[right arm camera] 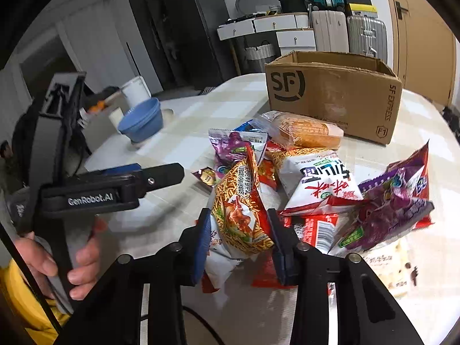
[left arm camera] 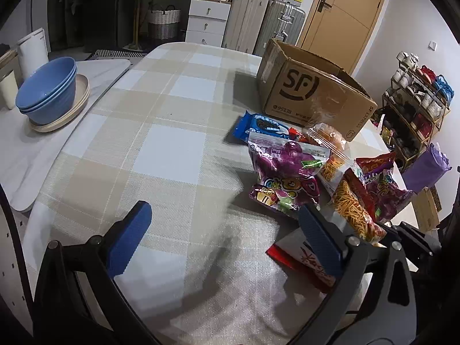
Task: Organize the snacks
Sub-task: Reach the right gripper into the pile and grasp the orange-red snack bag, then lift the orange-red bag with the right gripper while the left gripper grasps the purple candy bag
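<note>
On the checked tablecloth: we see the snacks heaped at its right side, in front of the cardboard box.
Right gripper: our blue pads sit on either side of the orange noodle-snack bag, pinching it; the bag stands upright between them at the near edge of the heap.
Left gripper: we hold it with fingers spread wide over bare cloth, nothing between them; its right finger is just beside the heap. In the right wrist view it shows side-on, with the hand wrapped round its handle.
Heap: we count a purple bag near the middle, a blue cookie pack and a clear-wrapped bun nearest the box, a white-and-red packet, and another purple bag at the far right.
Box: open at the top, marked SF, standing upright behind the snacks.
Elsewhere: we see stacked blue bowls on cream plates, well apart from the heap, on the left.
</note>
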A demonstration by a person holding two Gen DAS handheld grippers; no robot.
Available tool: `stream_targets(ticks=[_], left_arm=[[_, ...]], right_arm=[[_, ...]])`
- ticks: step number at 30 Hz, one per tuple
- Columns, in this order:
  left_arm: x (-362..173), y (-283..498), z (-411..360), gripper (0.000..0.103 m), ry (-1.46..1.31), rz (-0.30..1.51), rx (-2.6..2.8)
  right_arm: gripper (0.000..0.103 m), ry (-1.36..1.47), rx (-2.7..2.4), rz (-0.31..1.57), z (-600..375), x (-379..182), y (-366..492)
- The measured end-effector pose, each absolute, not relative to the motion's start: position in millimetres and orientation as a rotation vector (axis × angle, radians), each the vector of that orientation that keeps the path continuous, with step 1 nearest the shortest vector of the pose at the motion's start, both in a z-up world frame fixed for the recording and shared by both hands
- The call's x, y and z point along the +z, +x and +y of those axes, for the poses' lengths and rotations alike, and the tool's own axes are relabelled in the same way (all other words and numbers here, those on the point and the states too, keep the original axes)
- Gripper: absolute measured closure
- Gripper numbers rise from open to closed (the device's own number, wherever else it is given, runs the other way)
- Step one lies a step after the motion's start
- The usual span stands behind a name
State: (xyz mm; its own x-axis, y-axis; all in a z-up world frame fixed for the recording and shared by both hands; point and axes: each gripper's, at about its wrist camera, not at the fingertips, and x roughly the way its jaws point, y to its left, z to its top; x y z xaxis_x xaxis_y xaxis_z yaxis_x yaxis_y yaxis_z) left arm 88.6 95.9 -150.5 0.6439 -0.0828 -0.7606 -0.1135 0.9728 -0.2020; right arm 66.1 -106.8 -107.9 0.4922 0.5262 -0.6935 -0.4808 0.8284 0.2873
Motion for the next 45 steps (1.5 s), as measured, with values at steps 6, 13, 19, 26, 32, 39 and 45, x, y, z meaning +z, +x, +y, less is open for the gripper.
stream_targets(ticks=[6,13,19,26,32,39,45], left_arm=[[-146.0,84.4,97.7,0.001,-0.235,0.865,0.031],[-142.3,89.8,99.6,0.001,-0.237,0.871,0.035],[-142.7,108.3,96.3,0.001,-0.237,0.899,0.018],[-149.1,142.0,67.7,0.001,-0.251,0.969,-0.074],[-165.2,166.0,42.5,0.001,-0.219,1.007,-0.068],[-186.6,175.5,45.9,0.005,-0.257,1.049,-0.037],[-185.3,172.6,57.7,0.035,-0.315,1.009,-0.082]], right_arm=[[0.087,0.178,0.656,0.831,-123.2,-101.0,61.9],[0.087,0.204,0.668,0.792,-132.0,-95.5,51.9],[0.088,0.240,0.677,0.754,-147.3,-85.3,45.0],[0.088,0.292,0.620,0.683,-190.2,-64.5,34.9],[0.088,0.322,0.553,0.642,-233.8,-47.8,20.4],[0.088,0.366,0.534,0.637,-256.9,-41.9,17.6],[0.088,0.380,0.530,0.657,-255.8,-50.2,21.6]])
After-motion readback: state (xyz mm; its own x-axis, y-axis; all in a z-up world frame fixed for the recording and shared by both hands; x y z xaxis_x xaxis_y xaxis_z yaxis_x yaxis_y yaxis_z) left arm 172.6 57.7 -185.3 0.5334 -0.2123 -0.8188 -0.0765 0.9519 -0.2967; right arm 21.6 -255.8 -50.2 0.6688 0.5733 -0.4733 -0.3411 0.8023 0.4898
